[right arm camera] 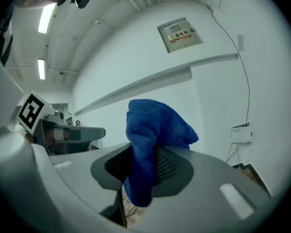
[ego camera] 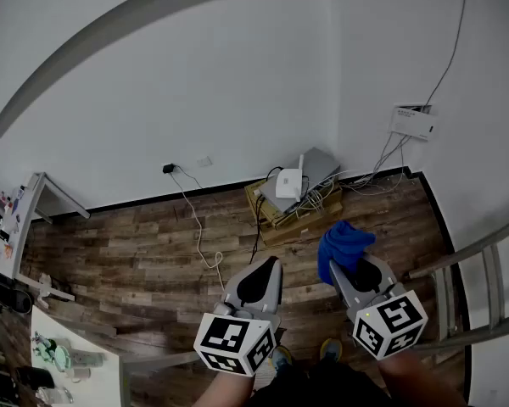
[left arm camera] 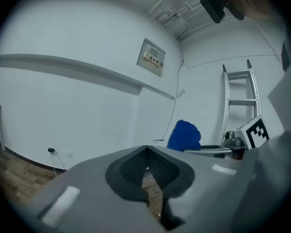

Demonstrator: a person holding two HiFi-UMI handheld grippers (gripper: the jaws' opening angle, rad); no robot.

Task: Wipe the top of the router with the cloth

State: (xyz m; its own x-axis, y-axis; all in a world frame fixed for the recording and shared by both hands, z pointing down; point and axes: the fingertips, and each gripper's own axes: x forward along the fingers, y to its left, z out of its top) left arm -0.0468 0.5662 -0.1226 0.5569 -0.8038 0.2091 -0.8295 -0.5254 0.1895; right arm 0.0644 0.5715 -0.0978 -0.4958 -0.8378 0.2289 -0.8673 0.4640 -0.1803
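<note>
- Right gripper [right arm camera: 141,168] pinches cloth [right arm camera: 155,125]; the bunched wad may slip mid-wipe.
- Cables [ego camera: 324,198] beside router [ego camera: 288,182] could snag and drag it.
- Left gripper [left arm camera: 146,165] pressed together, empty: no bracing.

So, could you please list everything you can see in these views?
router: one, white, on the cardboard box by the far wall
cardboard box: one, brown, on the wooden floor near the corner
flat device: one, grey, behind the router
cables: several, white and dark, around the box
wall box: one, white, on the right wall
plug: one, black, low on the far wall
sign: one, white, high on the wall
table: one, white, bottom left
ladder: one, silver, against a wall
cloth: one, blue, in the right tool
left tool: one, grey, jaws together, empty
right tool: one, grey, clamped on the cloth
</note>
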